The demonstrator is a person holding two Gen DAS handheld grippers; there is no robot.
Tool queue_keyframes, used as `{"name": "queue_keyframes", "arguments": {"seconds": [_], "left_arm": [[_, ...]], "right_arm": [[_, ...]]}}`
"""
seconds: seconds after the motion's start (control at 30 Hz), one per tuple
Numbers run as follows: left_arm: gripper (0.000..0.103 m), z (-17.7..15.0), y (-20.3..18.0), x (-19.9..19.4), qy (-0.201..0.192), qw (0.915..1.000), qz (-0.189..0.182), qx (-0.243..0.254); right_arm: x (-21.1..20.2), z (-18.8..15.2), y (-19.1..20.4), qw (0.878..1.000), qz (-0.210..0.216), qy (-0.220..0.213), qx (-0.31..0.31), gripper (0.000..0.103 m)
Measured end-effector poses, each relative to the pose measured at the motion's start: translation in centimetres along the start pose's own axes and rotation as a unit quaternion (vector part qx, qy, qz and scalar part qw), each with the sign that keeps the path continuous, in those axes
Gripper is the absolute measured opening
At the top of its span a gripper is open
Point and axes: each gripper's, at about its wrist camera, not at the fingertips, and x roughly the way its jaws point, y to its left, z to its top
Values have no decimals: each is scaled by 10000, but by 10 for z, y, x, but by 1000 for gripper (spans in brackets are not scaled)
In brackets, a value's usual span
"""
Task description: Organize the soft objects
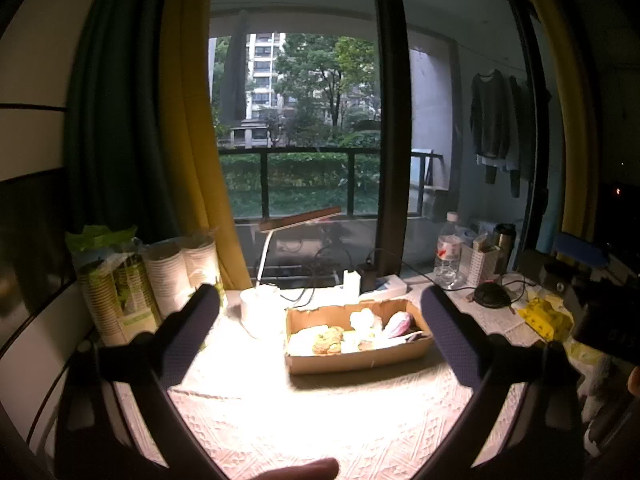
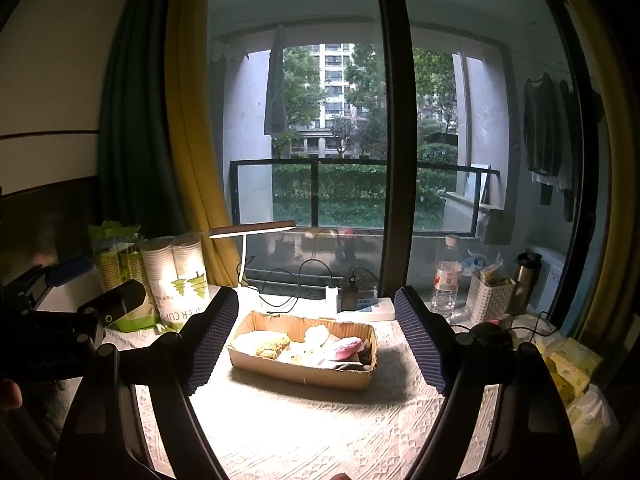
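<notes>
A shallow cardboard box sits on the white textured tablecloth under a lamp. Inside lie several soft items: a tan sponge-like piece, white pieces and a pink striped piece. My left gripper stands open, short of the box, with nothing between its fingers. My right gripper is open too and empty, its dark fingers framing the box from the near side. In the right wrist view the left gripper's finger shows at far left.
Stacks of paper cups in bags stand at the left. A white desk lamp, a power strip, a water bottle, a white basket and a yellow packet lie behind and right.
</notes>
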Motion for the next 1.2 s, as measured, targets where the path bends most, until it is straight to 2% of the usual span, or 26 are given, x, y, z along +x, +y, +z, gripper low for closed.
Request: {"name": "queue_keyframes", "arguments": {"seconds": [1.2], "left_arm": [[102, 0, -5, -1, -16, 10000, -56, 29]], "right_arm": [[-1, -1, 1, 10000, -8, -5, -11, 83]]}}
